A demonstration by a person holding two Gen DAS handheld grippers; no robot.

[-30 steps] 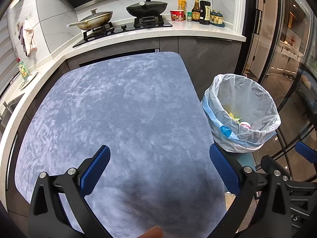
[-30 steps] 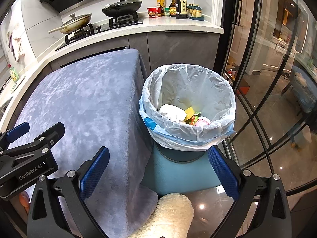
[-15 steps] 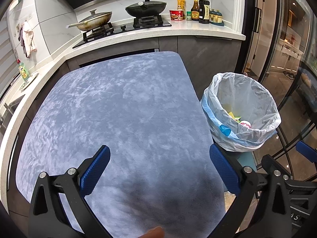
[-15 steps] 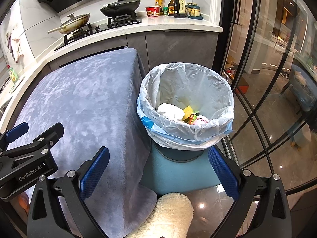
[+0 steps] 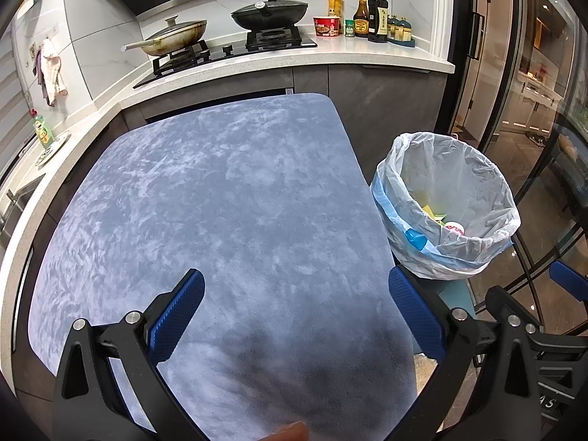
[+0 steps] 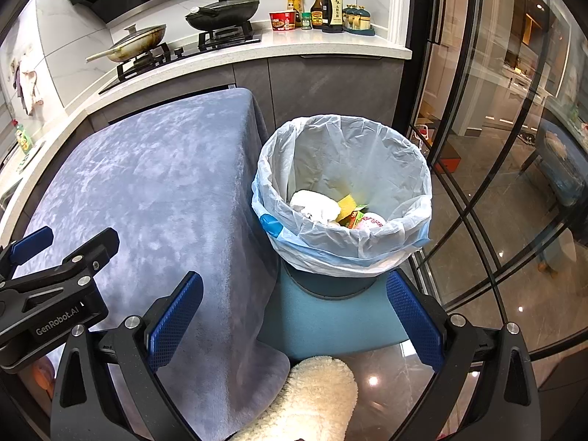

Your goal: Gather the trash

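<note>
Left wrist view first: honestly barely anything has changed from a second ago. The left gripper (image 5: 296,312) still hangs over the blue-grey velvety tablecloth (image 5: 220,202) with its blue-padded fingers (image 5: 176,316) spread wide and nothing between them. The round bin lined with a translucent white plastic bag (image 5: 446,202) has slid a touch lower and to the right in the frame, so the camera has drifted slightly, that's about it. The bin stands just beside the table's right edge, ahead and to the right of the gripper, and a bit of yellow and pink trash (image 5: 450,222) peeks out at the bottom. The right gripper's black frame shows at the lower right edge. Behind the table are the white countertop (image 5: 367,60), a black lidded wok (image 5: 270,11) and a steel frying pan (image 5: 172,36) on the stove.

Right wrist view: same story, near identical to the earlier frames. The right gripper (image 6: 294,316) is released too, fingers (image 6: 413,316) wide apart and empty, hovering in front of the bin (image 6: 341,180), which sits ahead of it, roughly centred between the fingers and well apart from them. Inside you can see a crumpled white wad (image 6: 316,205), something yellow and a pink-printed wrapper. The bin stands on a teal stool seat (image 6: 323,321). A fluffy cream slipper-like thing (image 6: 312,400) is at the bottom, and the left gripper's frame (image 6: 47,294) pokes in at the left.
</note>
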